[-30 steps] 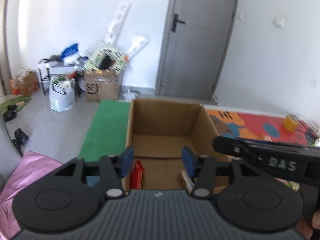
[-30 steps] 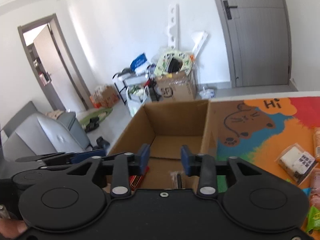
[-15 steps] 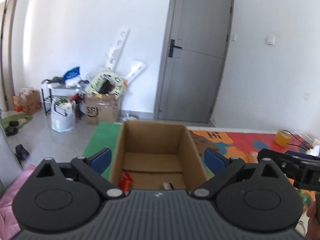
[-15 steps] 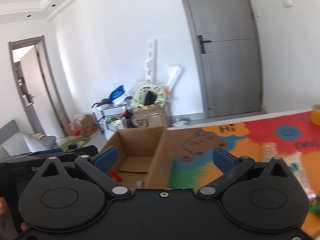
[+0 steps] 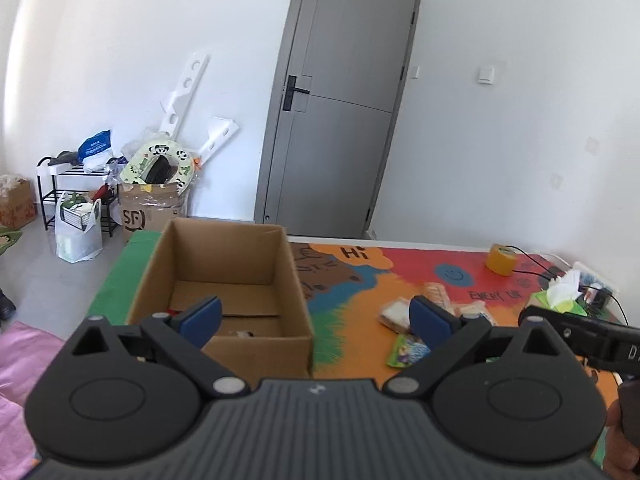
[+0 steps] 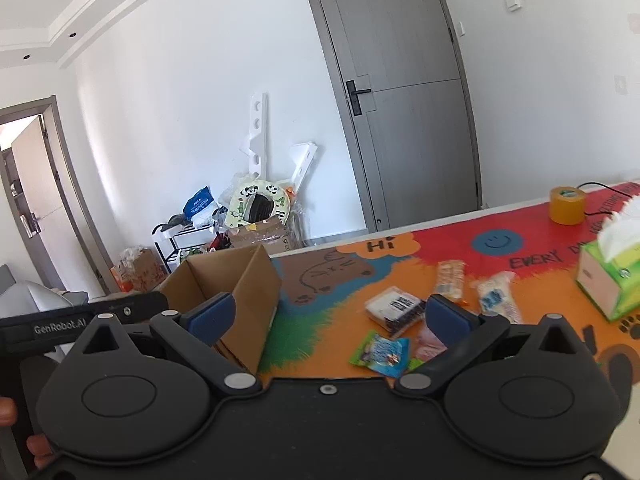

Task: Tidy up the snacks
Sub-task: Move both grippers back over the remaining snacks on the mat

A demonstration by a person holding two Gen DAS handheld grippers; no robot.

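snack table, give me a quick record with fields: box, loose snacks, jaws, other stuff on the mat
box: cardboard box open-topped, on the left part of the mat, a few items inside
loose snacks: green packet, dark-labelled packet, clear wrapped packets, all on the mat right of the box
left gripper: jaws wide open, holding nothing
right gripper: jaws wide open, holding nothing
other: tissue box, yellow tape roll

Both spread wide now from near-closed a second ago: left gripper (image 5: 314,316) and right gripper (image 6: 328,316), nothing between the pads. Pulled up and back from over the cardboard box (image 5: 224,280), swung toward the snack packets (image 6: 394,306) on the colourful mat (image 6: 500,276).
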